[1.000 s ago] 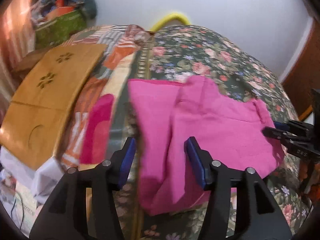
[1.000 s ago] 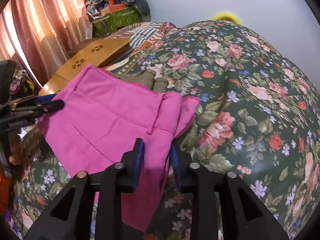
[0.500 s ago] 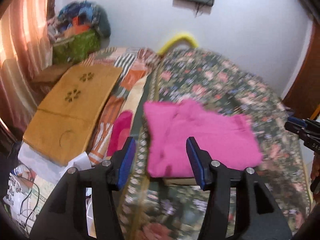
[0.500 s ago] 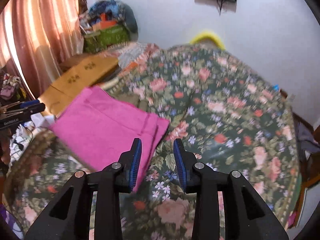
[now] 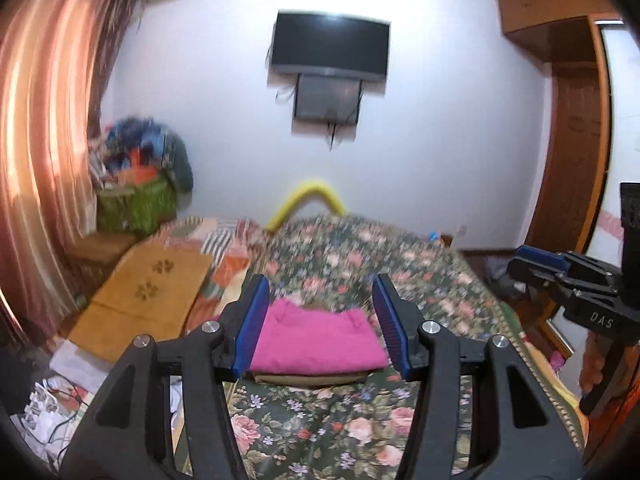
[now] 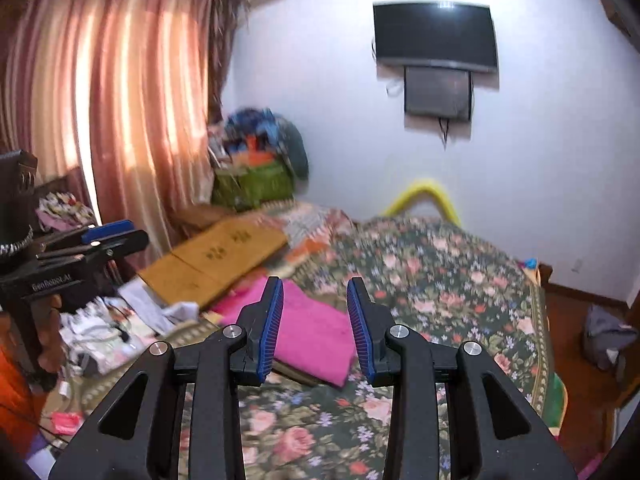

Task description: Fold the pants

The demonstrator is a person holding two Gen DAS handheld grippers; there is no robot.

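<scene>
Left wrist view: left gripper (image 5: 322, 326) raised above the floral bedspread (image 5: 400, 264), aimed slightly downward; jaws parted, nothing between them; folded pink pants (image 5: 316, 342) lie flat on the bed beyond (atop an olive garment (image 5: 308, 379)); right gripper (image 5: 536, 262) at the right edge, held in a hand (image 5: 592, 368).

Right wrist view: right gripper (image 6: 316, 328) aloft, tilted slightly down; jaws opening, empty; pants (image 6: 316, 334) on the bedspread (image 6: 440, 276) beyond; left gripper (image 6: 116, 234) at left.
</scene>
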